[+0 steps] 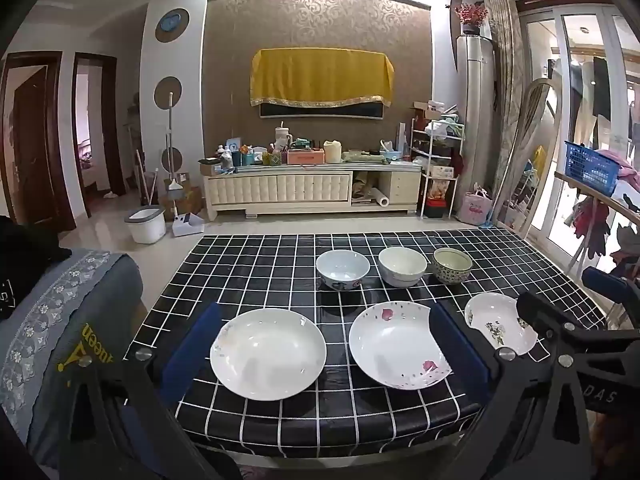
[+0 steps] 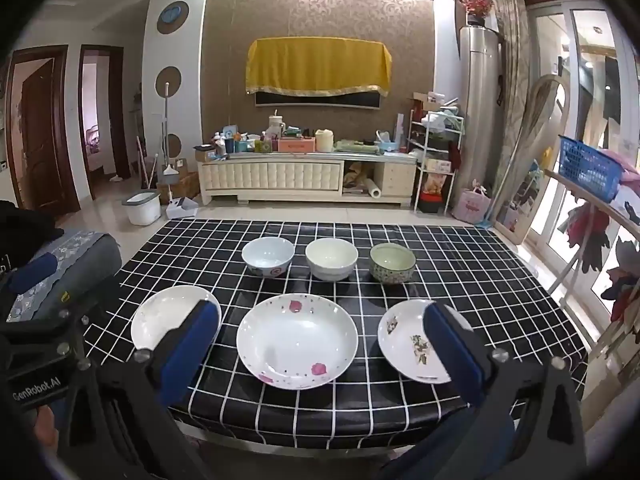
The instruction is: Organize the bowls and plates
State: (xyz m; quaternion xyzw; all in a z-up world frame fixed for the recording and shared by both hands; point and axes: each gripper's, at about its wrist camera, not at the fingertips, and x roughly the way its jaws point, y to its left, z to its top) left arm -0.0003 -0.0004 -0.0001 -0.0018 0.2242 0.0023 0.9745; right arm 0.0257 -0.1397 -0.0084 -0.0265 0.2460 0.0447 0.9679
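Observation:
Three plates lie in a front row on the black checked table (image 1: 256,256): a plain white plate (image 1: 268,354) (image 2: 160,318), a pink-petal plate (image 1: 394,346) (image 2: 297,340) and a small flower-print plate (image 1: 496,326) (image 2: 404,340). Behind them stand a pale blue bowl (image 1: 343,269) (image 2: 268,257), a white bowl (image 1: 402,266) (image 2: 331,258) and a green patterned bowl (image 1: 452,265) (image 2: 392,263). My left gripper (image 1: 326,334) is open and empty, above the front edge, with the white plate between its fingers. My right gripper (image 2: 322,332) is open and empty, framing the petal plate.
A grey sofa arm with a lace cover (image 1: 68,320) sits left of the table. A rack with a blue basket (image 2: 588,168) stands at the right. Beyond the table are a white bucket (image 2: 142,208) and a cluttered TV cabinet (image 2: 308,178).

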